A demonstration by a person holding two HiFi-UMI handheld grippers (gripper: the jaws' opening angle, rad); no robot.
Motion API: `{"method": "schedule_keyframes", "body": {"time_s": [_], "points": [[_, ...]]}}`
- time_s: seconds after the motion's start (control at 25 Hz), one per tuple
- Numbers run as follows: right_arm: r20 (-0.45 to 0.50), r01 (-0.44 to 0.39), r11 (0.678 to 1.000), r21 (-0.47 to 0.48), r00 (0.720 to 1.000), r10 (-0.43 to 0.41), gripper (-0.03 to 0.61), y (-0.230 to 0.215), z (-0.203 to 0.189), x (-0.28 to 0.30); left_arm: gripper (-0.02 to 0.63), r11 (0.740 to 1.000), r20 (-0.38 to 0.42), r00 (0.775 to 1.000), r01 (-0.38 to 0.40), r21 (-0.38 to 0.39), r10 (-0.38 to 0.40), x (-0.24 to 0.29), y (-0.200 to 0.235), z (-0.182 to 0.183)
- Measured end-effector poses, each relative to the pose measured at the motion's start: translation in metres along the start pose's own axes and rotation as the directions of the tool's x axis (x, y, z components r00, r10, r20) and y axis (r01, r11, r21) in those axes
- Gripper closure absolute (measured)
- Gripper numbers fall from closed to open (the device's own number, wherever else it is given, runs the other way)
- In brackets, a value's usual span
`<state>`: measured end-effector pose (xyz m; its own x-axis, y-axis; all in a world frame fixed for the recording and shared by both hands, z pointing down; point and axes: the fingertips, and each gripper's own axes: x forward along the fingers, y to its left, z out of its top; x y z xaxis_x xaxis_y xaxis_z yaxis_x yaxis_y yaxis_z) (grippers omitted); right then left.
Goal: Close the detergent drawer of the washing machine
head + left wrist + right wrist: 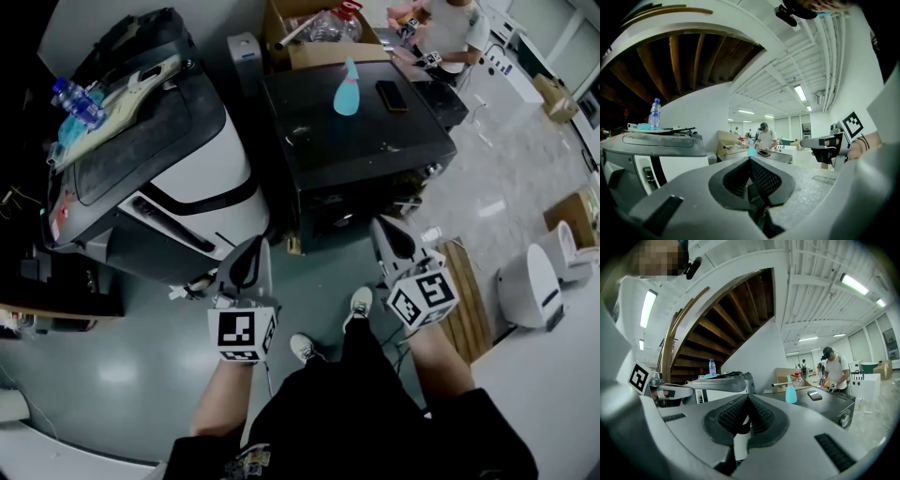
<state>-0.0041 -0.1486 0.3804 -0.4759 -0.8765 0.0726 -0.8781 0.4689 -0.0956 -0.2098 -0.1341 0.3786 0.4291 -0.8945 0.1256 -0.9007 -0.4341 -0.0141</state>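
Both grippers are held up level in front of me, above the floor and apart from every machine. My left gripper (249, 251) is shut with nothing between its pads; its own view shows the jaws (750, 160) meeting. The right gripper (382, 228) is shut and empty too (747, 398). A black washing machine (356, 141) stands straight ahead, and a white and grey machine (159, 178) stands to its left. I cannot make out a detergent drawer on either. Each gripper shows in the other's view: the right one (825, 143), the left one (670, 391).
A teal spray bottle (347, 89) and a phone (392, 94) lie on the black machine. A water bottle (77, 101) lies on the white machine. Behind are a cardboard box (309, 28) and a person (450, 26). A wooden pallet (469, 300) and a white appliance (530, 286) stand at the right.
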Motion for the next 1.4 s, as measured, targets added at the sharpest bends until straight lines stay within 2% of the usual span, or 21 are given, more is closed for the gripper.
{"method": "schedule_keyframes", "body": {"time_s": [0.2,0.4,0.8,1.16,1.4], "points": [[0.037,-0.015,0.999,-0.031,0.999,0.016,0.581,0.014,0.017,-0.029,0.61,1.0,0.014,1.0,0.022,0.022,-0.022,-0.019,-0.019,0.009],[0.041,-0.018,0.999,-0.033,0.999,0.02,0.58,0.007,0.021,-0.064,0.611,0.999,0.019,0.999,0.039,0.023,-0.04,-0.025,-0.054,0.013],[0.011,-0.098,0.995,-0.02,0.995,0.098,0.581,-0.035,0.014,-0.144,0.611,1.0,-0.003,1.0,-0.002,0.017,0.002,-0.035,-0.161,0.013],[-0.027,-0.191,0.982,-0.013,0.981,0.19,0.581,-0.062,-0.008,-0.21,0.611,0.999,-0.048,0.999,0.008,-0.051,-0.011,-0.051,-0.261,-0.015],[-0.05,-0.231,0.973,0.008,0.972,0.231,0.581,-0.068,-0.025,-0.236,0.611,0.998,-0.088,0.996,-0.002,-0.062,-0.003,-0.057,-0.3,-0.039]]}}
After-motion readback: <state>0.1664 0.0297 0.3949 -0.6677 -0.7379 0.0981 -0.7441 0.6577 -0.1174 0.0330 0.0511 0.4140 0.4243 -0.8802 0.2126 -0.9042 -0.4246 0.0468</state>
